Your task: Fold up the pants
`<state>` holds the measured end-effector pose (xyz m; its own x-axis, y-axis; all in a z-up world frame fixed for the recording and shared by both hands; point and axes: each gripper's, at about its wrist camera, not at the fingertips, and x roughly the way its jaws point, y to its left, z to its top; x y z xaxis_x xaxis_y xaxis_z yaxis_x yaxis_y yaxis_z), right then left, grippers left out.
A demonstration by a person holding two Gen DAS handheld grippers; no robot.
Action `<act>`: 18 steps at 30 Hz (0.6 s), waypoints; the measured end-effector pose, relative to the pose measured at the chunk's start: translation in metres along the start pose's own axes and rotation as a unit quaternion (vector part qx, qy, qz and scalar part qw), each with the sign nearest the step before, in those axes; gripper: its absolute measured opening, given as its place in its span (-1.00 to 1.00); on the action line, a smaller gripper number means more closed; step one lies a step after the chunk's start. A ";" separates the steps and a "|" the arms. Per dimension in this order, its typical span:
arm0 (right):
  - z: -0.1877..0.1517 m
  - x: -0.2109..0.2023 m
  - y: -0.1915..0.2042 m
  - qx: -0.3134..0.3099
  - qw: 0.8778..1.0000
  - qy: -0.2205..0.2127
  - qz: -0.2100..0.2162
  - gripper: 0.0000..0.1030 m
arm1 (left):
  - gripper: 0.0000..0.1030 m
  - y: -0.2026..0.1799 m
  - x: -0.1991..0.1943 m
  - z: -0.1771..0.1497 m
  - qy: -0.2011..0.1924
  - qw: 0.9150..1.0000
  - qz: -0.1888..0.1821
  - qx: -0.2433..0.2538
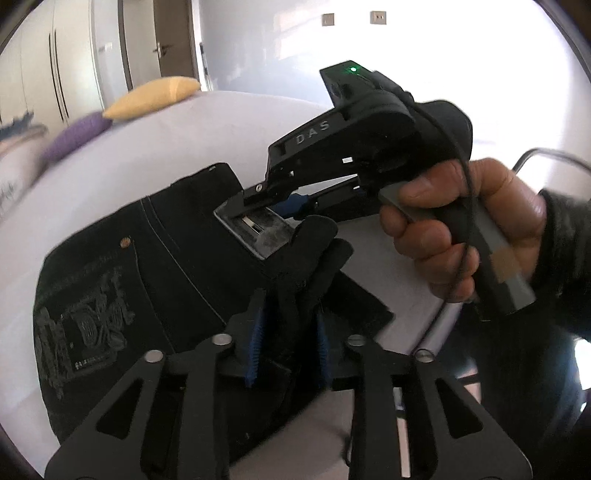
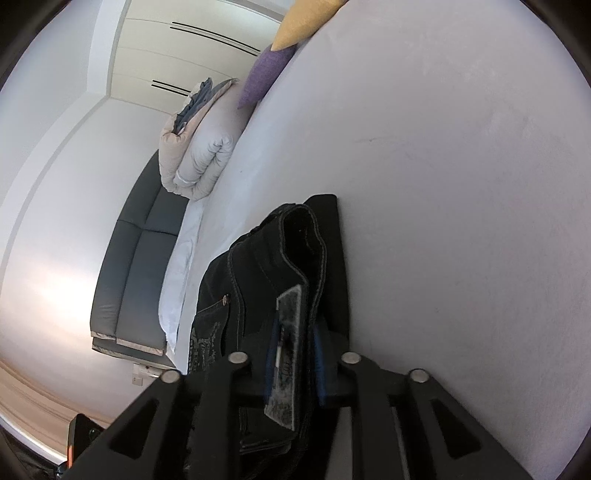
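Pants: one black pair (image 1: 155,258), clamped in both tongs
Tongs: two, the left gripper (image 1: 290,332) and the right gripper (image 2: 295,365)
Hands: one (image 1: 461,229), on the right tongs' handle
Cushions: two beyond the tongs, one yellow (image 1: 155,96), one purple (image 1: 74,136)
Folded quilts: one (image 2: 201,155), left of the right tongs
Wall sockets: two (image 1: 378,17), far above the left tongs
Doors: one (image 1: 173,40)

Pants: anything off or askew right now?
Nothing damaged. The pants lie on the bed, both grippers shut on them: left gripper on a bunched edge, right gripper at the waistband patch.
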<state>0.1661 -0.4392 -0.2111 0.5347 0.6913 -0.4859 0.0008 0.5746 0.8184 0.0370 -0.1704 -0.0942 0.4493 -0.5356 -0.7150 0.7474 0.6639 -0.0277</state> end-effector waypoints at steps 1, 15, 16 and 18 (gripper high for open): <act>-0.001 -0.005 0.004 -0.004 1.000 -0.003 -0.013 -0.51 | -0.01 0.007 -0.009 0.001 -0.005 1.000 -0.016 -0.013; -0.048 0.006 0.069 -0.083 0.992 0.040 -0.085 -0.66 | 0.10 0.170 -0.041 -0.009 -0.038 0.974 0.029 -0.223; -0.051 0.008 0.067 -0.086 0.991 0.041 -0.094 -0.78 | 0.10 0.175 -0.031 -0.010 -0.028 0.975 0.036 -0.218; -0.060 0.007 0.061 -0.095 0.989 0.036 -0.110 -1.00 | 0.06 0.178 -0.014 -0.016 -0.006 0.977 0.048 -0.208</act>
<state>0.1198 -0.3730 -0.1834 0.4774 0.5657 -0.6724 -0.0517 0.7820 0.6212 0.1556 -0.0363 -0.1000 0.5147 -0.4652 -0.7202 0.4390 0.8645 -0.2447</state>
